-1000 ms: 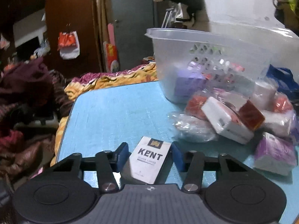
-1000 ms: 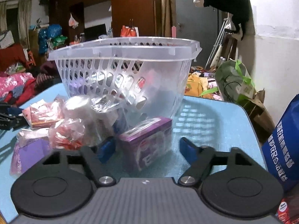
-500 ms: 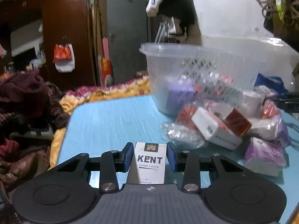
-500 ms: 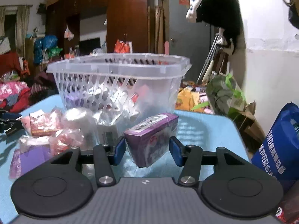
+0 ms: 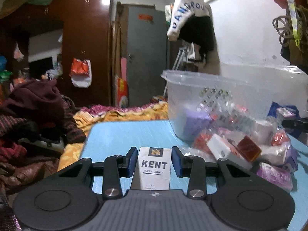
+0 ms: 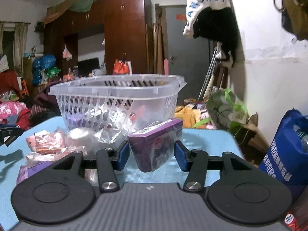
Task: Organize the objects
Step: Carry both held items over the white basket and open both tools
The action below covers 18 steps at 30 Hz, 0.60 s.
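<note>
My left gripper [image 5: 155,160] is shut on a white Kent cigarette pack [image 5: 155,168], held upright and lifted off the blue table [image 5: 123,134]. My right gripper [image 6: 151,154] is shut on a purple wrapped box [image 6: 156,144], raised and tilted above the table [image 6: 207,140]. A clear plastic basket [image 5: 202,88] [image 6: 115,94] stands at the back of the table with a few packets inside. A heap of wrapped packets and small boxes [image 5: 240,150] [image 6: 63,142] lies in front of the basket. The other gripper's tip shows at each view's edge.
A blue bag [image 6: 284,154] stands right of the table, a green bag [image 6: 225,109] behind it. Piled clothes [image 5: 32,115] and an orange blanket [image 5: 119,115] lie left of and beyond the table. A wardrobe [image 5: 82,44] and a grey door [image 5: 146,57] stand behind.
Both grippers closed, the left onto the Kent pack and the right onto the purple box. Both lifted their loads off the table and tipped upward, so more of the room shows.
</note>
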Tool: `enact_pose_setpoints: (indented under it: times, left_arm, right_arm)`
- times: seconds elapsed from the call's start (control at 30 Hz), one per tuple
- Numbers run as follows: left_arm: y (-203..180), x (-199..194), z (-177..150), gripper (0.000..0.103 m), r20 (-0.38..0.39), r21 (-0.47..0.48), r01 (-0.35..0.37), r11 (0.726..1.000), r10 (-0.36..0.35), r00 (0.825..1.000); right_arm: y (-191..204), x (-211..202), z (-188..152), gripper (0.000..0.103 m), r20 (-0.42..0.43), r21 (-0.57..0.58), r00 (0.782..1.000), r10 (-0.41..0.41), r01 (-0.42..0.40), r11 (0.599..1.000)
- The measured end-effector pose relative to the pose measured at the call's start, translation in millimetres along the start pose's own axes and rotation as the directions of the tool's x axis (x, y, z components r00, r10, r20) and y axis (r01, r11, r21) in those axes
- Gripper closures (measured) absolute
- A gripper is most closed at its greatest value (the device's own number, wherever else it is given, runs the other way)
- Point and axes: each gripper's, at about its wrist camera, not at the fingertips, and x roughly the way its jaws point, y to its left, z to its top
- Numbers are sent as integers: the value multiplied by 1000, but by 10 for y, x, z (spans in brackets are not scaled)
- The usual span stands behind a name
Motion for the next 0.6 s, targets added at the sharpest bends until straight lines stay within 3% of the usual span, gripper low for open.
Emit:
enact_pose_setpoints:
  times: [0.1, 0.2, 0.33, 0.4, 0.5, 0.6]
  left_arm:
    - [3, -20, 21, 61, 21, -31, -19, 999, 20, 1000]
    - [-18, -69, 100, 61, 44, -96, 15, 995, -11, 999]
    - [-250, -213, 387, 61, 128, -112, 68, 991, -53, 990]
    - [-380, -195, 664, 61, 162, -122, 103, 987, -83, 983]
    - [-646, -16, 1090, 61, 193, -82, 75, 994, -58, 980]
    - [-861, 302, 1443, 61, 156, -85, 76, 993, -62, 986]
  right_arm:
    - [17, -148, 13, 49, 33, 7, 999, 22, -23, 1000]
    - [63, -344, 96, 49, 89, -24, 996, 12, -9, 1000]
    - [117, -509, 317, 49, 165, -35, 986, 36, -31, 999]
    - [133, -450, 494, 49, 179, -24, 981, 75, -72, 997]
    - [104, -186, 831, 49, 171, 44, 974, 146, -156, 987]
    - [146, 154, 1058, 49, 143, 41, 982, 125, -132, 990]
